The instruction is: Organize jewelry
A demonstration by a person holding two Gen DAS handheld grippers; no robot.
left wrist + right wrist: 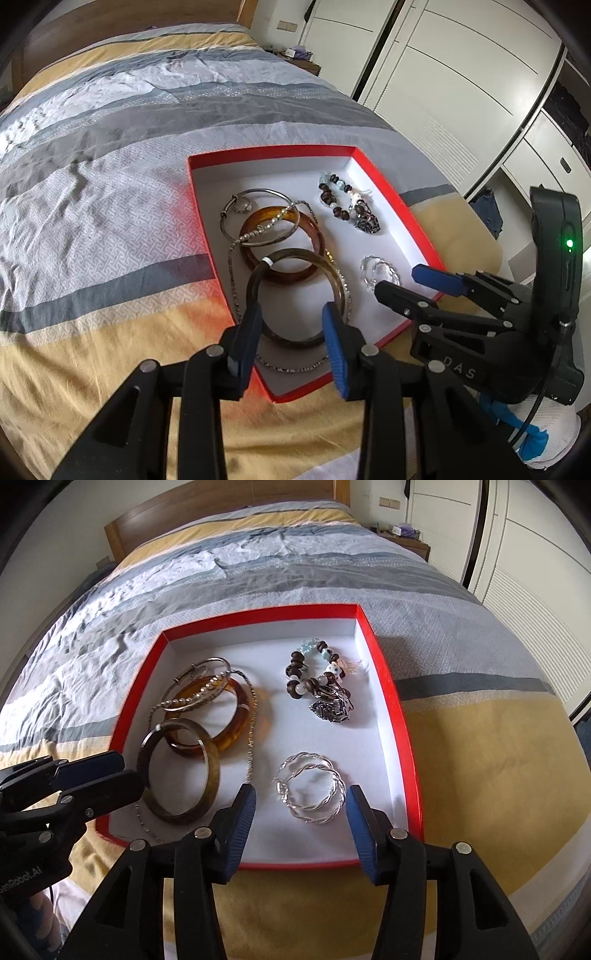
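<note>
A red box [402,206] [391,686] with a white floor lies on the bed and holds the jewelry. A dark horn bangle [334,275] [212,771] leans on an amber bangle [314,236] [236,734] beside thin silver bangles [258,192] [192,698] and a chain [251,738]. Beaded bracelets [343,203] [317,675] lie at the far right. Twisted silver hoops [380,273] [310,790] lie near the front. My left gripper [291,328] [122,771] is open around the horn bangle's near edge. My right gripper [299,812] [402,280] is open, straddling the hoops.
The bed [110,184] has a striped grey, white and yellow cover. White wardrobe doors [461,74] stand to the right. A wooden headboard [221,506] and a bedside table [406,542] are at the far end.
</note>
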